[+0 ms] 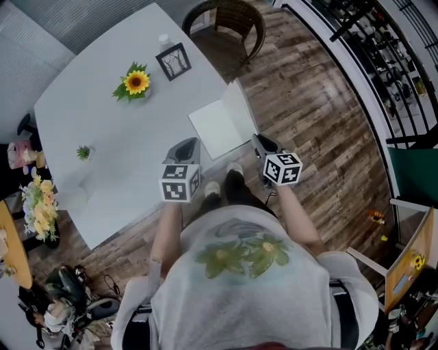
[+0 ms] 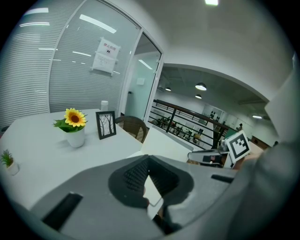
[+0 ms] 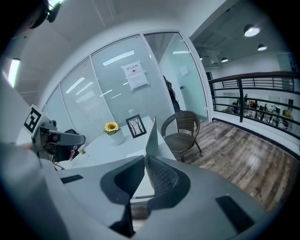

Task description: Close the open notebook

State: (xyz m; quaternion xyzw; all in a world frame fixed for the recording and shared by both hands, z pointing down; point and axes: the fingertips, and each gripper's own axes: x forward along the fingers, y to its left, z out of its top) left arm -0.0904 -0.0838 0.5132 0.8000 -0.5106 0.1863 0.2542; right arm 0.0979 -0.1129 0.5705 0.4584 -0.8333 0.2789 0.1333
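Observation:
The white notebook (image 1: 213, 130) lies open near the table's front right corner. Its left page rests flat, while its right cover (image 1: 241, 108) is lifted and stands steeply. My right gripper (image 1: 260, 144) is at the cover's near edge. In the right gripper view the thin cover (image 3: 151, 133) runs upright into the jaws of that gripper (image 3: 144, 160), which are shut on it. My left gripper (image 1: 187, 146) hovers at the table edge just left of the notebook. Its jaws (image 2: 149, 158) meet at the tips with nothing in them. The raised cover (image 2: 165, 146) shows beyond them.
On the white table (image 1: 102, 130) stand a potted sunflower (image 1: 135, 83), a small picture frame (image 1: 173, 61) and a tiny green plant (image 1: 83, 152). A wicker chair (image 1: 229, 17) stands beyond the far corner. Wooden floor and a railing lie to the right.

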